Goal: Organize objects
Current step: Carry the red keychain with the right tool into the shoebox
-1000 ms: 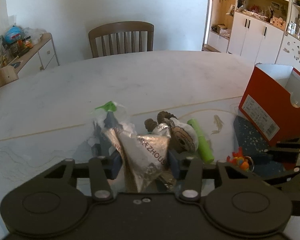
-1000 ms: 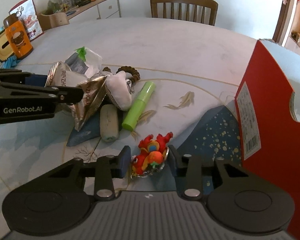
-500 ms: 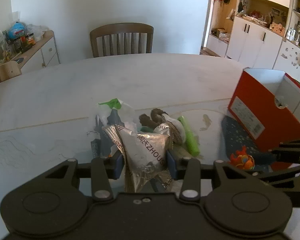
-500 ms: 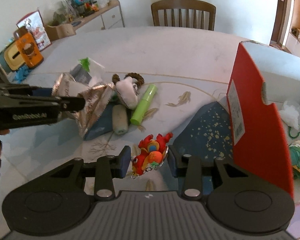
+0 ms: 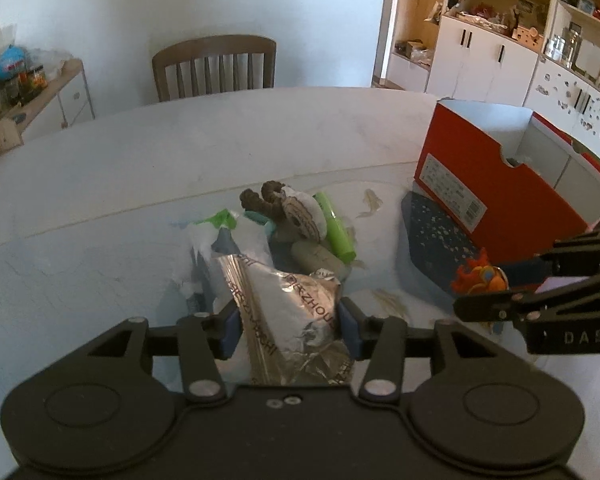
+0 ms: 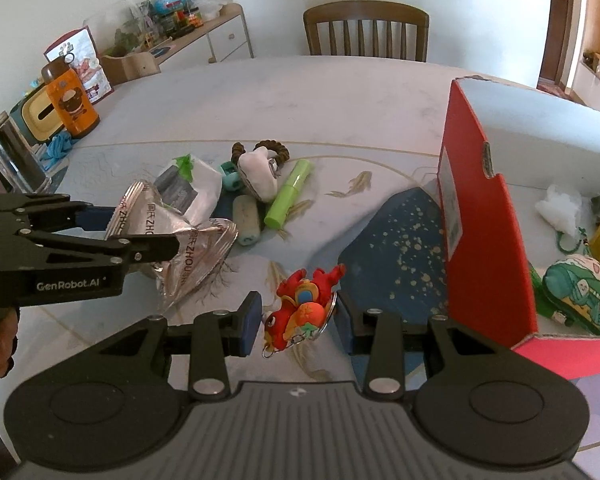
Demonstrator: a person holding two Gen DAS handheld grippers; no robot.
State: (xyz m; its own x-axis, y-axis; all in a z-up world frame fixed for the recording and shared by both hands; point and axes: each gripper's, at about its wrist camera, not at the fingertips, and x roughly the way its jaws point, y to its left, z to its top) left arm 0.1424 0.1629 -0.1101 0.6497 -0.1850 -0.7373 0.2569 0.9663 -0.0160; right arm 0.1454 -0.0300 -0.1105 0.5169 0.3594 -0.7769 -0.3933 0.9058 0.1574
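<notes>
Looking across the pale tabletop (image 6: 360,96), the big red box (image 6: 484,240) stands open at the right, already holding a green pouch (image 6: 578,294) and some white stuffing, and that is where both loads look bound. Nearest to it is the right claw (image 6: 296,320), pads closed in on a small red plush keychain (image 6: 302,304); the box wall lies just to its right, with the opening up and over that wall, so I'd judge a short lift and swing rightward is all it needs. Farther off is the left claw (image 5: 288,322), clamped on a crinkled silver foil bag (image 5: 288,304) whose length runs forward and up out of the grip; from it the box (image 5: 496,188) sits well off to the right, beyond the other claw. Left behind in the middle: a green tube (image 6: 288,194), a white plush (image 6: 258,178) and a clear packet (image 6: 192,184).
</notes>
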